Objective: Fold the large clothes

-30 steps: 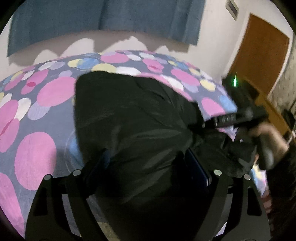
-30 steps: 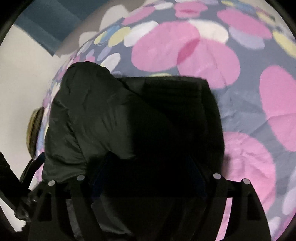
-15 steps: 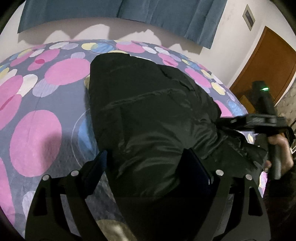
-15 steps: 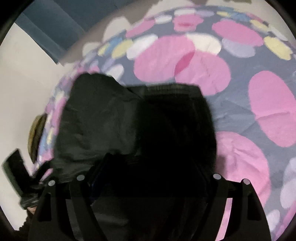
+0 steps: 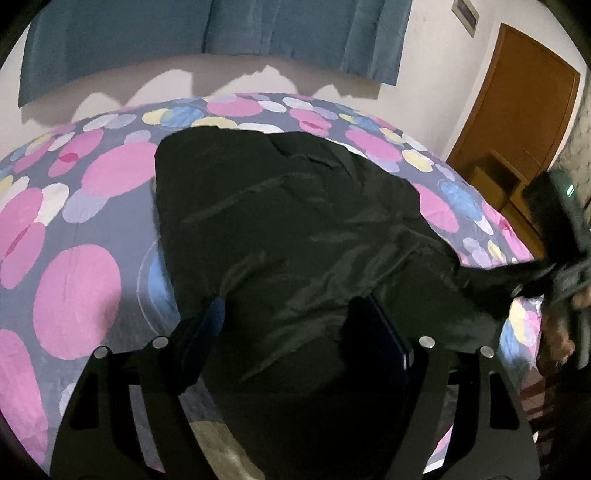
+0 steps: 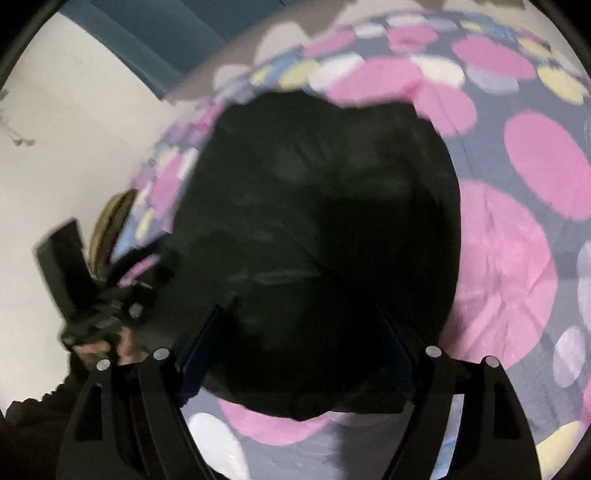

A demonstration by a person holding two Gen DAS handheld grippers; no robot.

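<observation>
Spread over a bed (image 5: 77, 280) in pink-dotted cover: a black jacket (image 5: 295, 221), bulk lying flat ahead of both tools. Left tongs (image 5: 291, 321) parted wide, near hem bunched between the fingers; whether gripped, cannot tell. Right tongs (image 6: 299, 336) likewise spread, jacket edge filling the gap, view blurred, hold unclear. Behind, blue curtain (image 5: 221, 33) and brown door (image 5: 517, 107).
</observation>
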